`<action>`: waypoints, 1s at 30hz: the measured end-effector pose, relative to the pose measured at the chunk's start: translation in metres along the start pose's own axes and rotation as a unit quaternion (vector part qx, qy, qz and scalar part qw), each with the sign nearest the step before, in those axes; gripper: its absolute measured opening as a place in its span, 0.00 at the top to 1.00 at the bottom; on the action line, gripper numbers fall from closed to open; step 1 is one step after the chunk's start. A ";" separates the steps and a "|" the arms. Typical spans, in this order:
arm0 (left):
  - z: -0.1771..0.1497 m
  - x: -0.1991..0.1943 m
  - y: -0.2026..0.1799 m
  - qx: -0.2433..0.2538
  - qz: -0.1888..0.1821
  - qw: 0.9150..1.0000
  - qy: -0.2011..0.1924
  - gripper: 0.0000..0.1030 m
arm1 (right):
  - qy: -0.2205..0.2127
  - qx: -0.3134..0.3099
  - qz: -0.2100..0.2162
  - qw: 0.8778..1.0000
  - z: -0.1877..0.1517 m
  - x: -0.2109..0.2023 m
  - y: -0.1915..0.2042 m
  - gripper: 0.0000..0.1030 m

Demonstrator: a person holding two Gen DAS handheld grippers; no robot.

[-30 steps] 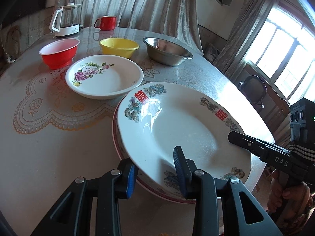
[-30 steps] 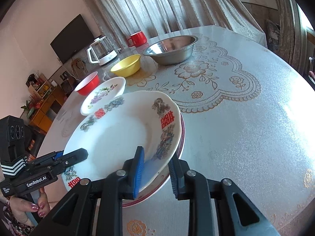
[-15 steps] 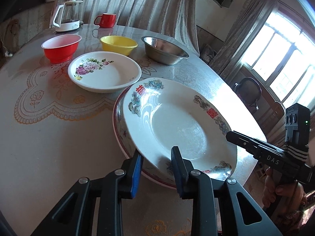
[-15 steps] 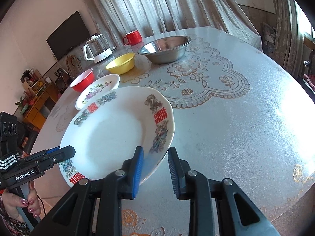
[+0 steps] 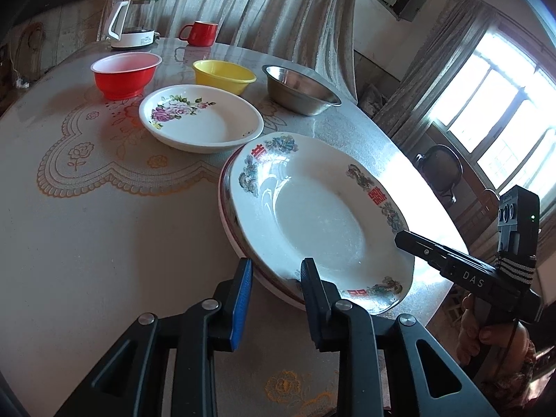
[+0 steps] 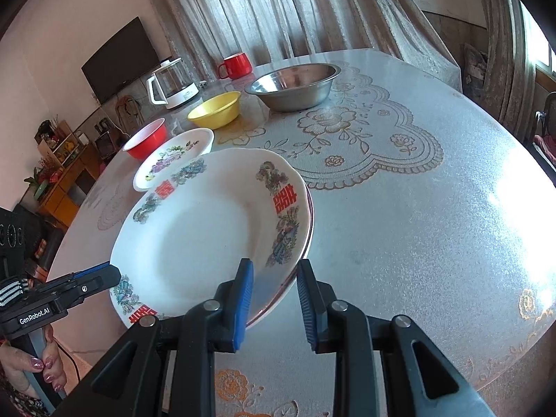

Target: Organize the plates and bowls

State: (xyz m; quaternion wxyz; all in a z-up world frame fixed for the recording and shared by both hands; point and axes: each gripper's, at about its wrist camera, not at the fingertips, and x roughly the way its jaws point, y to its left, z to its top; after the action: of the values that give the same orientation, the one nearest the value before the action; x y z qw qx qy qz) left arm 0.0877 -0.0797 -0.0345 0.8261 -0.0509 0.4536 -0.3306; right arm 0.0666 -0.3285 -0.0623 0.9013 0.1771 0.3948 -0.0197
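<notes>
I have the big white plate with red double-happiness characters (image 5: pixel 323 219) (image 6: pixel 212 232) sitting on top of a second plate with a dark red rim (image 5: pixel 229 229) (image 6: pixel 307 239), the pair lying at the near edge of the round table (image 5: pixel 104 229) (image 6: pixel 434 226). My left gripper (image 5: pixel 274 285) has its jaws spread on either side of the stack's near rim, the blue-padded one outside the rim and the other over the top plate, and I see a gap at the blue pad. My right gripper (image 6: pixel 272 285) straddles the opposite rim the same way, jaws spread, with the rims between the pads; I cannot tell whether either pad touches.

Just beyond the stack, toward the middle of the table, lies the rose-patterned plate (image 5: pixel 201 118) (image 6: pixel 173 156), its edge very close to the stack. Behind it stand a red bowl (image 5: pixel 125 74) (image 6: pixel 147 139), a yellow bowl (image 5: pixel 224 74) (image 6: pixel 217 109) and a steel bowl (image 5: pixel 300 90) (image 6: pixel 293 85) in a loose row. At the far edge are a red mug (image 5: pixel 201 33) (image 6: pixel 236 66) and a glass kettle (image 5: pixel 133 22) (image 6: pixel 172 83).
</notes>
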 end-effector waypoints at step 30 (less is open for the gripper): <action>0.023 -0.033 0.043 -0.041 0.116 0.991 -0.052 0.01 | -0.060 -0.034 -0.050 0.996 0.032 -0.023 0.027 0.59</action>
State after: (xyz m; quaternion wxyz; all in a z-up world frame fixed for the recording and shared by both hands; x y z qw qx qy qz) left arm 0.1152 -0.0320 -0.0142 0.8784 -0.0491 0.4260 -0.2109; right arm 0.0784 -0.3162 -0.0174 0.9269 0.1251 0.3485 -0.0617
